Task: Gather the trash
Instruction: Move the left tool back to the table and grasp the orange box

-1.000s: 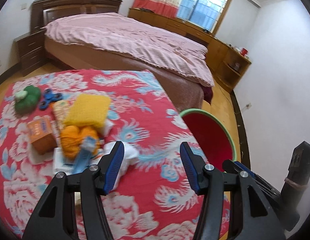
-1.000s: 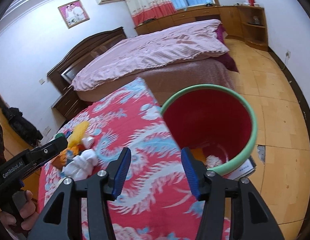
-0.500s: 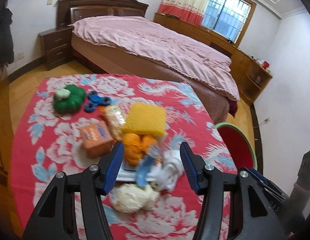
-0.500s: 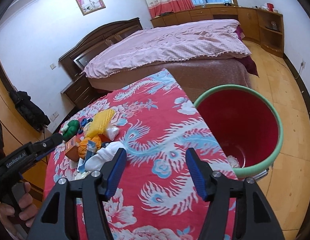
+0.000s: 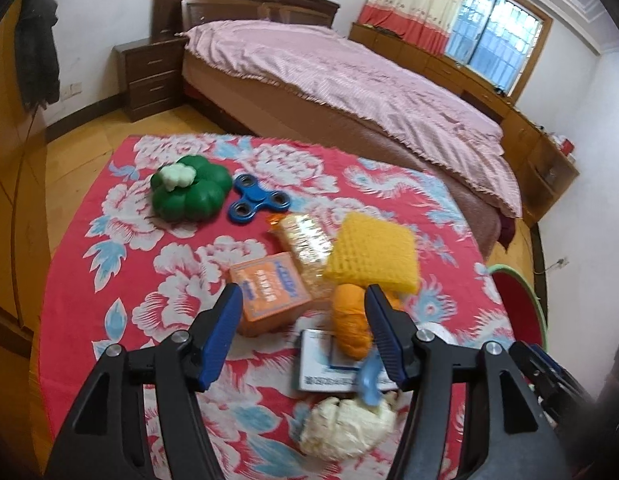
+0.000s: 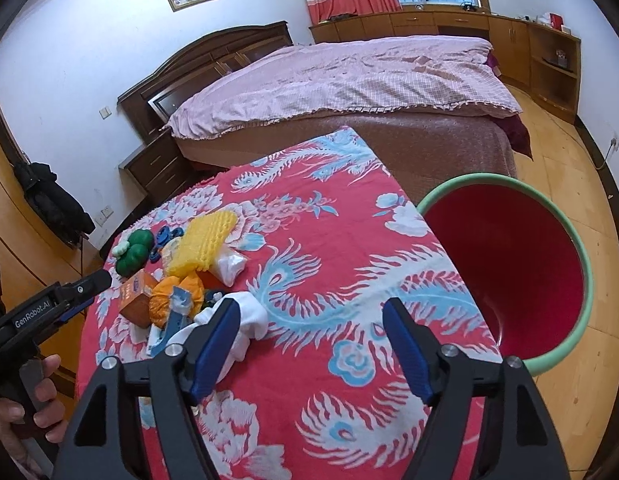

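A pile of trash lies on the red flowered tablecloth (image 5: 181,280): an orange box (image 5: 269,292), an orange wrapper (image 5: 349,328), a yellow sponge (image 5: 373,256), a snack packet (image 5: 305,240), a white card (image 5: 325,364) and a crumpled tissue (image 5: 345,428). My left gripper (image 5: 301,308) hovers over the box and wrapper, jaws opening, pads touching nothing. My right gripper (image 6: 311,320) hangs over the cloth beside a white wad (image 6: 249,320), jaws opening and empty. The red bin (image 6: 505,260) with a green rim stands at the table's right edge.
A green pumpkin toy (image 5: 187,192) and a blue fidget spinner (image 5: 255,202) lie at the far left of the table. A bed with a pink cover (image 5: 349,80) stands behind. In the right wrist view a hand (image 6: 37,400) holds the left gripper (image 6: 89,286).
Both views have swung left, from the bin towards the pile. The left gripper now hangs over the box and wrapper. Both pairs of jaws stand wider, the right most.
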